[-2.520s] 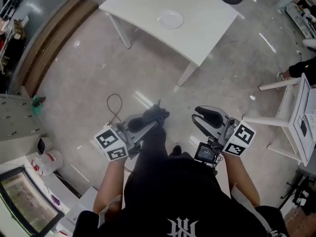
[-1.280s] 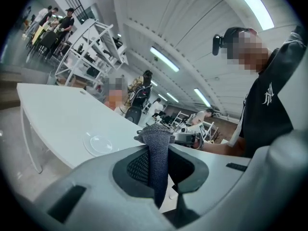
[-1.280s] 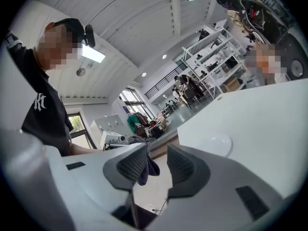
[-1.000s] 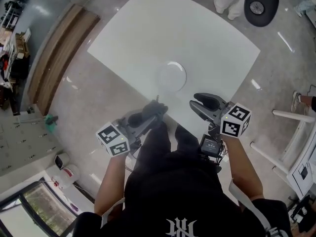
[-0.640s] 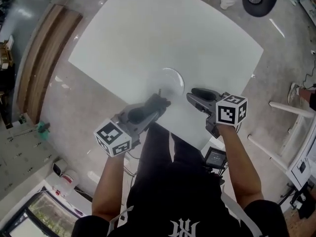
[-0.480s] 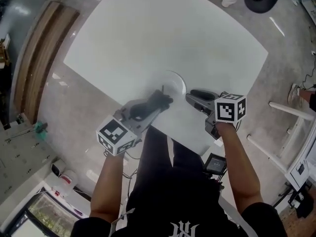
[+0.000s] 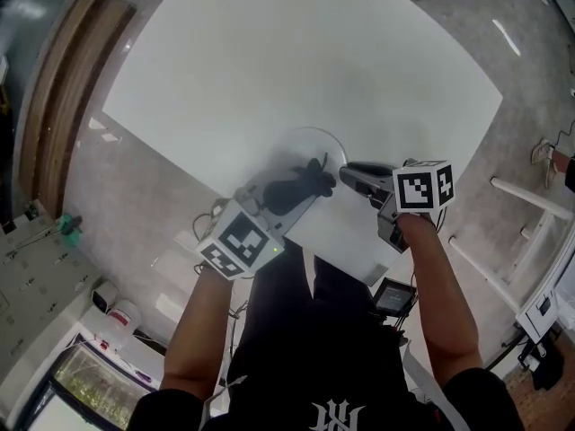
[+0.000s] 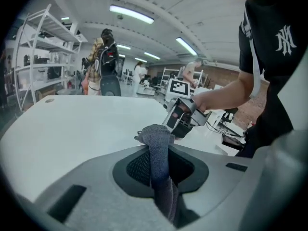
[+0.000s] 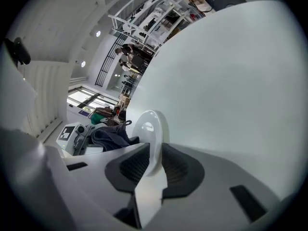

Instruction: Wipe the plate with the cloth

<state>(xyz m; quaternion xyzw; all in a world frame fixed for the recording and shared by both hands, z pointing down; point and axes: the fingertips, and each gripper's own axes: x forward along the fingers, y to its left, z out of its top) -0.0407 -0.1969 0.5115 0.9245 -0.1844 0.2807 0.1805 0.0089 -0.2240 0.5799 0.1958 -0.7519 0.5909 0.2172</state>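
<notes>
Left gripper [image 7: 305, 180] clamped on cloth [image 8: 157, 139], tilted downward

1. Table [image 7: 269, 61]: plate [image 7: 310, 144] lies on it, near the edge closest to the person.
2. Cloth [image 8: 155, 136]: pinched in left gripper [image 7: 304, 182], over the plate's near-left part.
3. Right gripper [image 7: 352, 173]: at the plate's right rim, jaws closing with the rim between them.

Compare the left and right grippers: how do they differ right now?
The left gripper is clamped on the dark grey cloth; the right gripper is closing its fingers on the rim of the white plate. The left gripper's load is soft and bunched, the right gripper's rigid. Both are over the white table, at the plate.
</notes>
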